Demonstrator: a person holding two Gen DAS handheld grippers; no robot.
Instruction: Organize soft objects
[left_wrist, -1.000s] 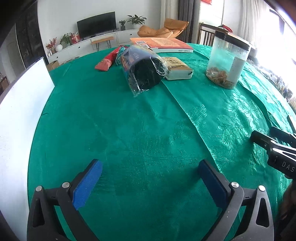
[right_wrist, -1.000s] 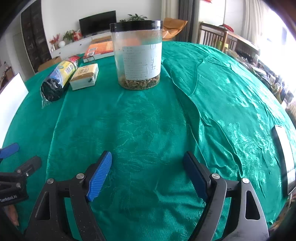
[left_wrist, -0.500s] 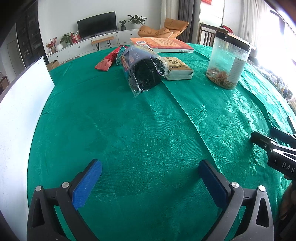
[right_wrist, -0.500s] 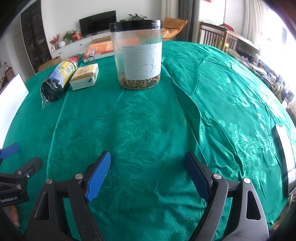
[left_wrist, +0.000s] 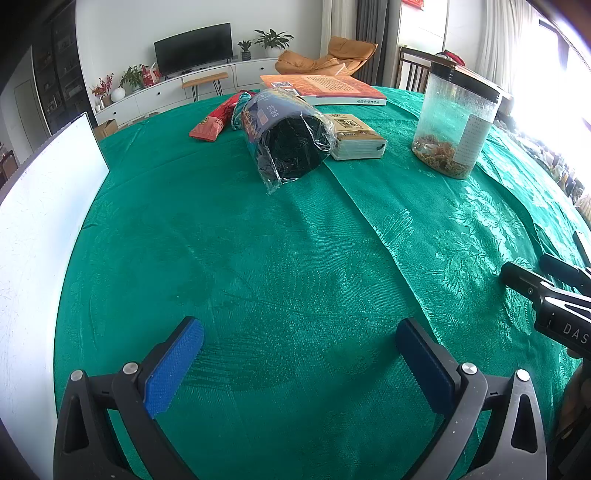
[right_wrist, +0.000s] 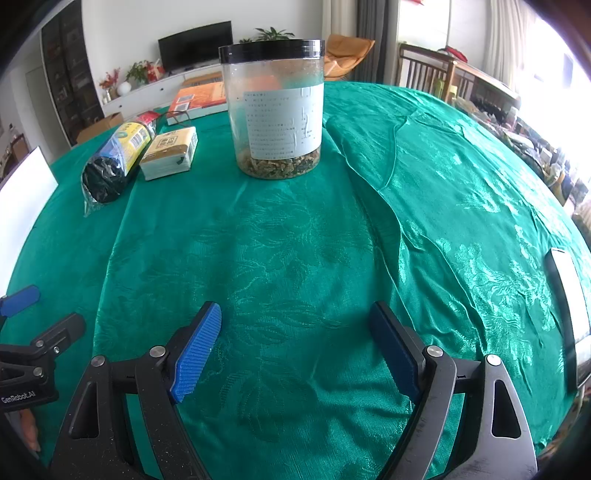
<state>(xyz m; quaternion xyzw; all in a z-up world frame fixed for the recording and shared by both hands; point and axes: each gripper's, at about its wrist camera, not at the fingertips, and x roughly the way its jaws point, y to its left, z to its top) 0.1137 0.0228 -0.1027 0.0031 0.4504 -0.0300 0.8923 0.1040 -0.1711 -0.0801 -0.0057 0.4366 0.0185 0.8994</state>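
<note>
Nothing moved; both my left gripper (left_wrist: 299, 354) and right gripper (right_wrist: 295, 339) hover spread, empty; I'd approach the roll (left_wrist: 286, 142) square-on

Both grippers (left_wrist: 299, 363) (right_wrist: 295, 347) are black frames with silver screws and ribbed blue pads (left_wrist: 173, 369); white lettering marks their sides.

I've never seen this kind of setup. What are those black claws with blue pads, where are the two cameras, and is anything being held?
They are hand-held two-finger grippers, each with a camera looking along its fingers. The left gripper and the right gripper both hang open and empty over the green tablecloth. Farther back lie a wrapped black roll, a small paper-wrapped pack, a red packet, an orange book and a clear jar with a black lid.
</note>
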